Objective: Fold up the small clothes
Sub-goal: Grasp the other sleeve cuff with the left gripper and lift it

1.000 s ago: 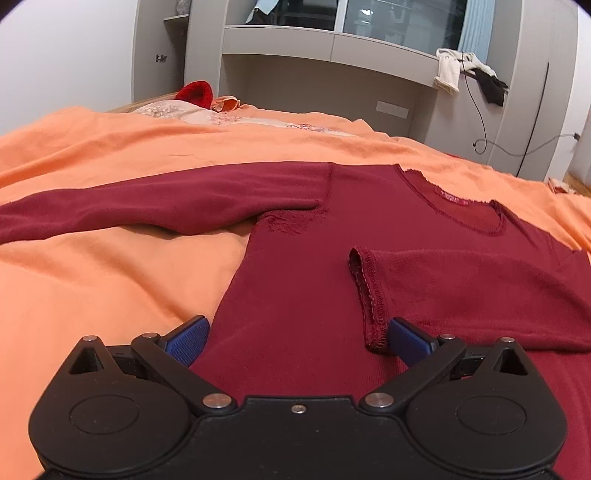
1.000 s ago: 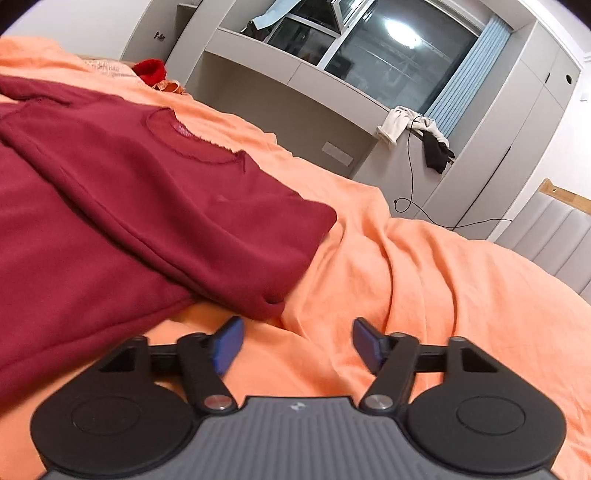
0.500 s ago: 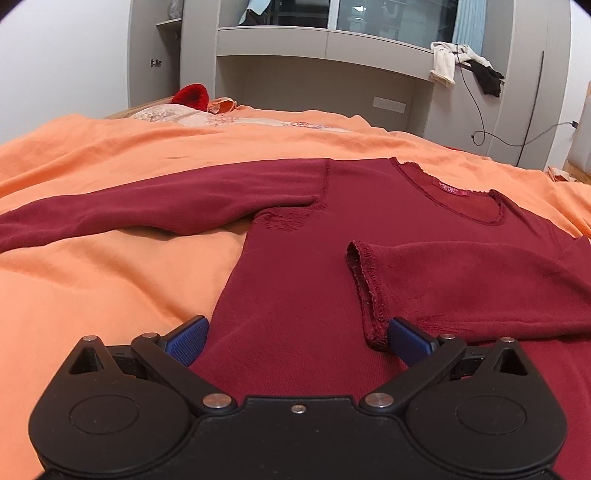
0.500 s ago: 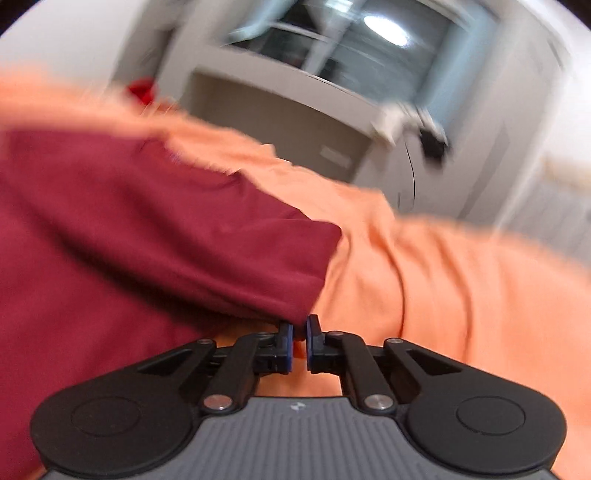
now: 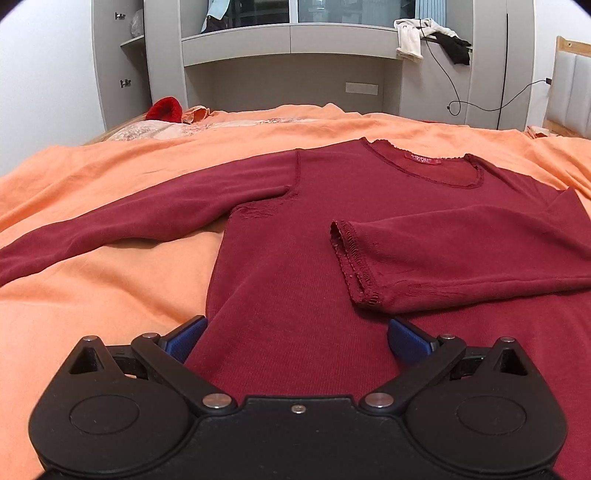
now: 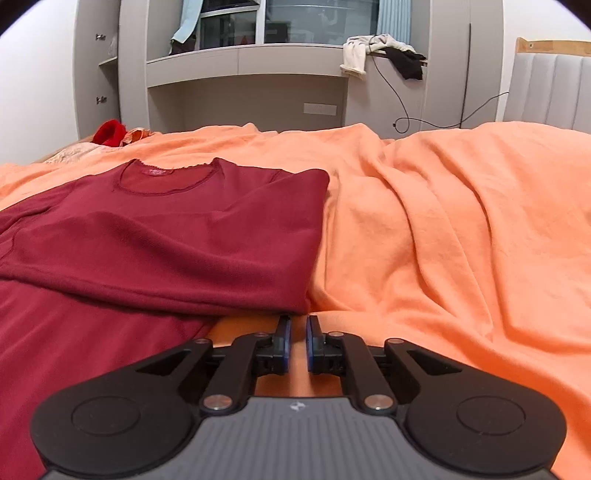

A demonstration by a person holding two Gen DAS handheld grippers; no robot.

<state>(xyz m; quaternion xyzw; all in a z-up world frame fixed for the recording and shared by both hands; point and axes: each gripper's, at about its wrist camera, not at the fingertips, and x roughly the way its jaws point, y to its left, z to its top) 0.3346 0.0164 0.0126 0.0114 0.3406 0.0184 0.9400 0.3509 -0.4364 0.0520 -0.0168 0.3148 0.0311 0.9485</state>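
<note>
A dark red long-sleeved shirt point(image 5: 295, 258) lies flat on the orange bed sheet point(image 5: 92, 295), neckline away from me. One sleeve point(image 5: 461, 254) is folded across the chest, its cuff point(image 5: 354, 258) near the middle. The other sleeve point(image 5: 129, 229) stretches out to the left. My left gripper point(image 5: 295, 332) hovers open and wide over the lower body of the shirt, holding nothing. In the right wrist view the shirt point(image 6: 166, 229) has its folded edge just ahead of my right gripper point(image 6: 297, 332). Its jaws are opening from a narrow gap, with only bare sheet point(image 6: 443, 240) showing between them.
A bright red item point(image 5: 164, 109) and a pale patterned cloth lie at the far end of the bed. Behind stands a grey shelf unit point(image 5: 288, 37) with clothes point(image 5: 410, 35) and a cable hanging off it. A padded headboard point(image 6: 546, 92) is at the right.
My right gripper closed from wide open to nearly shut, then parted a little, while rolling level and shifting along the shirt's folded edge. The left gripper rolled slightly level. The shirt lies as before.
</note>
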